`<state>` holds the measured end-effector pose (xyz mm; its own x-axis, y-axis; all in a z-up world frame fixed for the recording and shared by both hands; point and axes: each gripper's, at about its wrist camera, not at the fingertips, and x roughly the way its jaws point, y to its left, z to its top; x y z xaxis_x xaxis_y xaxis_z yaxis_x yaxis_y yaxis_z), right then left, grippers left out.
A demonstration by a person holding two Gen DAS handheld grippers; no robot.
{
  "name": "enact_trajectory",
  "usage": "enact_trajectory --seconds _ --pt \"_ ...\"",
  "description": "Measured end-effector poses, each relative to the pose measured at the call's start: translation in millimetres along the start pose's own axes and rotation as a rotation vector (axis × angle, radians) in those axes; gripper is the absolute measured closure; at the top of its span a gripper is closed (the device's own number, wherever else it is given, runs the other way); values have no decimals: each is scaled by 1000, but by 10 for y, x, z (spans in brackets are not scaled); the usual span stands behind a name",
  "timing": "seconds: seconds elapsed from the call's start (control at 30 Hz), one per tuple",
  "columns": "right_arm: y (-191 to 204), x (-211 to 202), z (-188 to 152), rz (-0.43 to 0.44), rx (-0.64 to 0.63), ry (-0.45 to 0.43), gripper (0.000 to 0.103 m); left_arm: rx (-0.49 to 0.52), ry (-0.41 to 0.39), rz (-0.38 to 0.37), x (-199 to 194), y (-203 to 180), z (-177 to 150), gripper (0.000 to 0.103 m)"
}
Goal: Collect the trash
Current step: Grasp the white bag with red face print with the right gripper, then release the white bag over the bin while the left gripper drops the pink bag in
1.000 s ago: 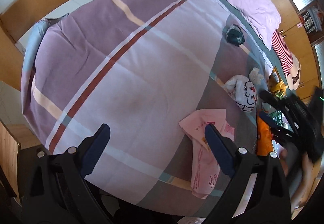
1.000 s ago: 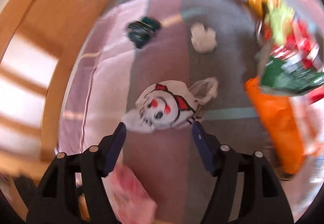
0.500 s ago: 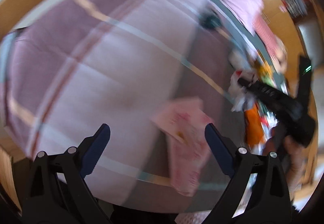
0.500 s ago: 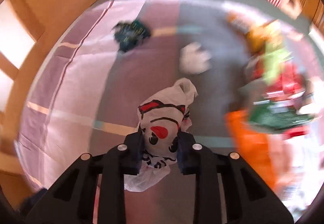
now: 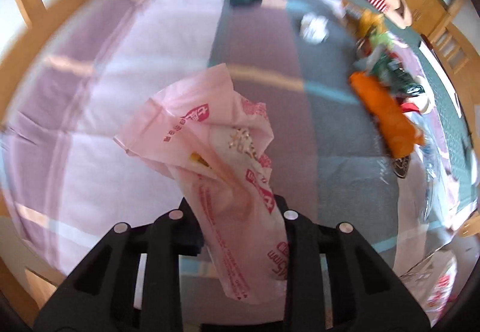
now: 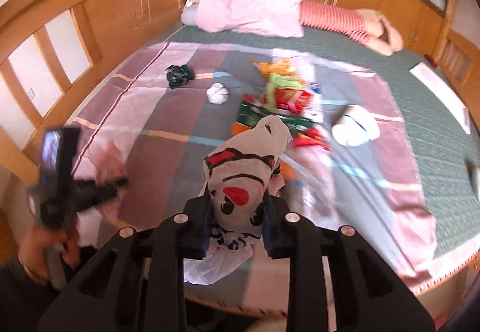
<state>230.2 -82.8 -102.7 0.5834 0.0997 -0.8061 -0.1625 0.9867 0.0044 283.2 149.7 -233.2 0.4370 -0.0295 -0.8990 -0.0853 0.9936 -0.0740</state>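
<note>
A pink printed plastic bag (image 5: 210,137) hangs over the striped bedspread (image 5: 120,92). My left gripper (image 5: 237,209) has its jaws closing on the bag's lower part, and the pads press on it. The right gripper (image 6: 238,203) is shut on a white plastic bag with a red-and-black face print (image 6: 243,170), held up above the bed. In the right wrist view the left gripper (image 6: 90,191) shows at the far left, in a person's hand (image 6: 45,245).
Lying on the bed are a dark green crumpled wrapper (image 6: 179,75), a white tissue ball (image 6: 218,93), a pile of coloured wrappers (image 6: 285,98), an orange bag (image 5: 384,110), a white cup (image 6: 355,125) and clear plastic (image 6: 315,182). A pink pillow (image 6: 252,8), a striped plush toy (image 6: 336,21) and wooden panels (image 6: 90,14) border it.
The left gripper moved over the pink bag, closed on it and raised it. The right gripper closed on the white face-print bag and lifted it off the bedspread.
</note>
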Motion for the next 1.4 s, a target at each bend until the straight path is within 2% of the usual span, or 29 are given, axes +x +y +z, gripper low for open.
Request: enact_trajectory --seconds 0.07,0.27,0.37,0.5,0.67,0.8,0.9,0.97,1.03,1.1,1.13,1.2,1.27,1.33,1.4 --pt "-74 -256 -190 -45 -12 -44 75 42 -116 52 -450 -138 -103 74" --pt "-301 -846 -590 -137 -3 -126 75 148 -368 41 -1591 -787 -569 73" --pt "-362 -1169 -758 -166 -1 -178 74 188 -450 11 -1999 -1061 -865 73" --pt "-451 -1521 -979 -168 11 -216 74 223 -506 -17 -2365 -1252 -1202 73" --pt "-579 -1894 -1176 -190 29 -272 74 236 -524 -54 -2687 -1436 -1463 72" --pt "-691 -2115 -1314 -199 58 -309 74 243 -517 -90 -2725 -1566 -1589 72" --pt "-732 -2161 -1413 -205 62 -304 72 274 -517 -93 -2741 -1693 -1686 71" --pt "-779 -2044 -1502 -213 60 -245 68 289 -513 -99 -2737 -1753 -1735 71" --pt "-807 -1742 -1672 -191 82 -115 66 305 -509 -105 -2733 -1812 -1769 71" --pt "-843 -1455 -1879 -136 120 5 57 319 -503 -117 -2709 -1848 -1777 71" --pt "-875 -1287 -2003 -109 148 80 48 326 -499 -123 -2695 -1873 -1785 71" --pt "-929 -1145 -2132 -105 184 140 38 348 -478 -139 -2633 -1943 -1808 70" --pt "-1018 -1171 -2168 -127 224 129 27 366 -447 -160 -2555 -2000 -1820 70" --pt "-1150 -1329 -2135 -150 279 69 24 386 -415 -189 -2473 -2069 -1848 70" --pt "-1343 -1557 -2113 -190 361 -29 23 428 -325 -286 -2324 -2167 -1889 70"
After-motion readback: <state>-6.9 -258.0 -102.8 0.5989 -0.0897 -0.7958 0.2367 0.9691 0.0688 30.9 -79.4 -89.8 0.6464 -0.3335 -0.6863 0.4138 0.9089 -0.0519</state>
